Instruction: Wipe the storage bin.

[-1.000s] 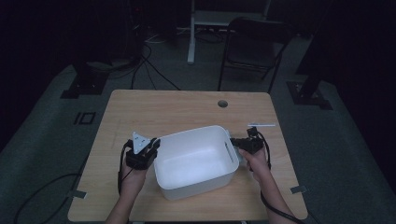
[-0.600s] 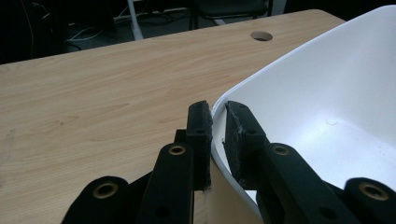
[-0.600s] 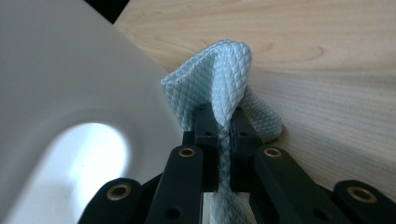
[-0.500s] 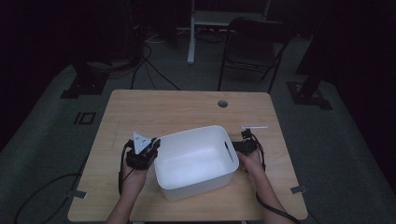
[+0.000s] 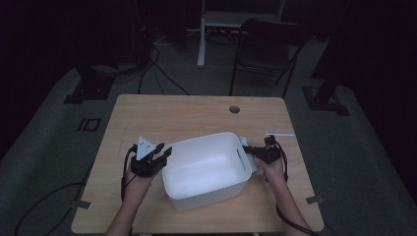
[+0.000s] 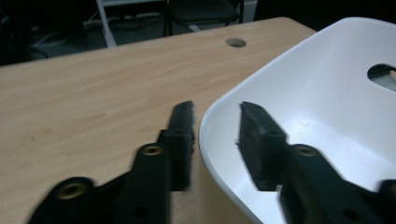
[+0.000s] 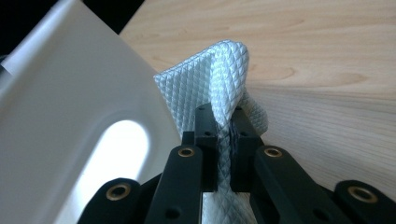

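The right gripper [image 7: 224, 128] is clamped on a folded white cloth [image 7: 219, 79], just outside the right wall of the white tub [image 5: 206, 167], beside its handle slot [image 7: 114, 154]. The left gripper [image 6: 215, 123] straddles the tub's left rim, one jaw outside, one inside; its jaws have just been opening and now stand clear of the rim. The step looks like wiping the tub, which sits at the near middle of the table [image 5: 187, 113]. Next, probably, the cloth must press against the wall and rub, with the tub steadied.
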Available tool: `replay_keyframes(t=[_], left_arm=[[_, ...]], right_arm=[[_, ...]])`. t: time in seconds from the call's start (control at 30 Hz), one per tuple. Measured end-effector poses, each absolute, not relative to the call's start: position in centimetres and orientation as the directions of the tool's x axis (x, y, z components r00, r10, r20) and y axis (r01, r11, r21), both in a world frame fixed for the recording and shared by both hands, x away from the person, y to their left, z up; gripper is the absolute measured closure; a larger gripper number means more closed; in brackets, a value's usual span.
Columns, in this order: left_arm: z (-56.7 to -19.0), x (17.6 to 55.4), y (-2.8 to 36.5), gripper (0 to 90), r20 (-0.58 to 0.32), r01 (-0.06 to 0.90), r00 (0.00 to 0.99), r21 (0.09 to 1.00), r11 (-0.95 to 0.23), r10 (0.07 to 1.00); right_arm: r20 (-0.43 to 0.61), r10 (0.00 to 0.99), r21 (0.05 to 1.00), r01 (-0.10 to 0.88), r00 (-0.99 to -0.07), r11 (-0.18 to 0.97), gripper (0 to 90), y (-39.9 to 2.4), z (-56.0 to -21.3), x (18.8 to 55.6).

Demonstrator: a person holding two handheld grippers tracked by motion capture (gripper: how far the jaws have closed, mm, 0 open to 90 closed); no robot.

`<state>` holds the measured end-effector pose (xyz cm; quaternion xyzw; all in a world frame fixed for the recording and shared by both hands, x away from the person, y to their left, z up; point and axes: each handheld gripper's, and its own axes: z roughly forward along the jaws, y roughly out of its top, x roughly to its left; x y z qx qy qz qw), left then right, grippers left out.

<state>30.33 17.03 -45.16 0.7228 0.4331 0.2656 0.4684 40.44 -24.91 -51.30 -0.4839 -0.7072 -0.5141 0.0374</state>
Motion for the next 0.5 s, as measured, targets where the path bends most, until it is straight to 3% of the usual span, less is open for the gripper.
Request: replay_keyframes(t=[0.13, 0.2, 0.37, 0.5], left_arm=[[-45.1, 31.0, 17.6, 48.5, -0.026, 0.374, 0.527, 0.904, -0.205, 0.849], [-45.3, 31.5, 17.9, 46.0, -0.029, 0.367, 0.546, 0.907, -0.207, 0.837], [-45.6, 32.7, 18.4, 47.2, -0.065, 0.364, 0.620, 0.907, -0.214, 0.782], [-45.7, 33.2, 18.3, 54.8, -0.054, 0.351, 0.672, 0.901, -0.253, 0.738]], right_arm=[[0.536, 0.656, 0.712, 0.702, -0.531, -0.012, 84.9, -26.0, -50.5, 39.3], [0.529, 0.663, 0.719, 0.694, -0.530, -0.018, 84.8, -26.5, -50.2, 38.8], [0.501, 0.679, 0.730, 0.683, -0.536, 0.000, 84.8, -27.1, -49.8, 37.5], [0.485, 0.690, 0.733, 0.680, -0.537, 0.014, 84.8, -27.4, -49.9, 36.9]])
